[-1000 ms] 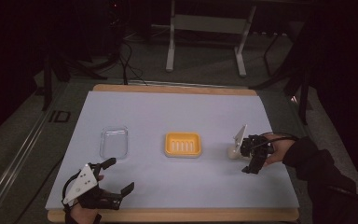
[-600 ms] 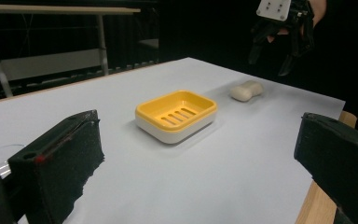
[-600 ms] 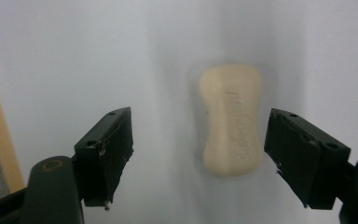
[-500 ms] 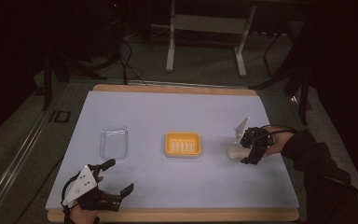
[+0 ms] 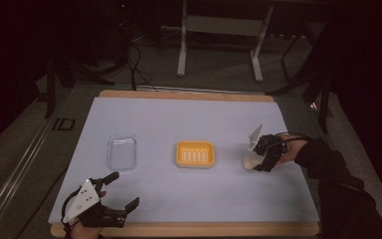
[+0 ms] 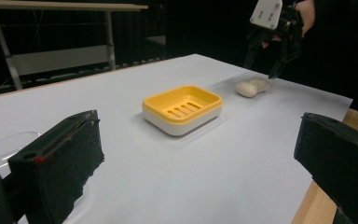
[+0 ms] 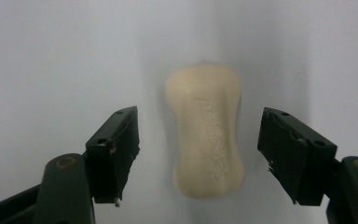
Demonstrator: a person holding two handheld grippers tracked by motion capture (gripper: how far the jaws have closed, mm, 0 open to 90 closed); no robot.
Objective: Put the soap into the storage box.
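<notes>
A cream bar of soap (image 7: 206, 128) lies flat on the white table sheet, seen in the high view as the soap (image 5: 250, 162) right of centre and in the left gripper view as the soap (image 6: 252, 87). My right gripper (image 7: 198, 149) hovers over it, open, one jaw on each side of the bar, not touching. In the high view the right gripper (image 5: 264, 160) points down at the soap. A yellow soap dish (image 5: 195, 154) with a white base sits mid-table, also the dish (image 6: 182, 108). My left gripper (image 5: 121, 193) rests open near the front left edge.
A clear plastic lid or tray (image 5: 122, 152) lies left of the dish. The table's wooden front edge (image 5: 189, 229) runs along the bottom. Metal stand legs (image 5: 219, 30) and cables stand on the floor beyond the table.
My right gripper has moved left and down over the soap and now straddles it. The left gripper has stayed where it was.
</notes>
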